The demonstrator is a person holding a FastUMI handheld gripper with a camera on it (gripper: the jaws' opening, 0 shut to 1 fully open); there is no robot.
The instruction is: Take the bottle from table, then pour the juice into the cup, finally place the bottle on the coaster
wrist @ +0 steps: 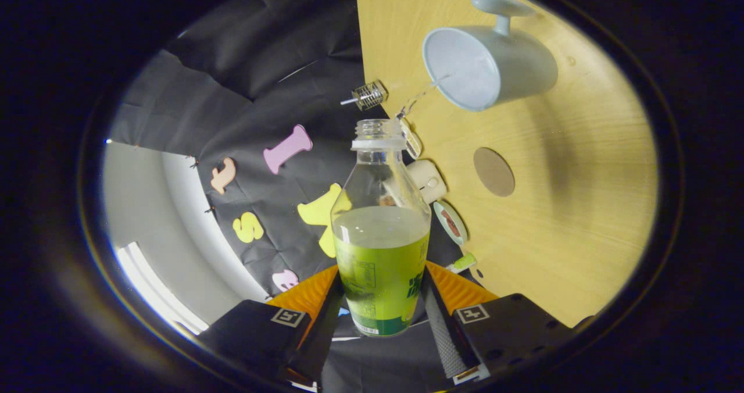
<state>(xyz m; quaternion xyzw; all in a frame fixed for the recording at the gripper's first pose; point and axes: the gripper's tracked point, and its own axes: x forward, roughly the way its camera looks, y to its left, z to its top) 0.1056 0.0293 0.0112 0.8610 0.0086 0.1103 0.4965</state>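
Bottle [381,247] uncapped, half full of juice, clamped between both gripper [381,317] fingers, whole view rolled sideways. Cup [488,67] sits on the wooden table [581,207] at one o'clock beyond the neck, round coaster [494,172] near it at two.

Fisheye on hand-held gripper [381,300] — rolled sideways, close — facing table [558,207].

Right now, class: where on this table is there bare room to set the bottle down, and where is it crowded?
The gripper is shut on the bottle. The table lies bare beyond the round coaster and between the coaster and the cup. It is crowded along the edge by the black cloth, where small items line up.
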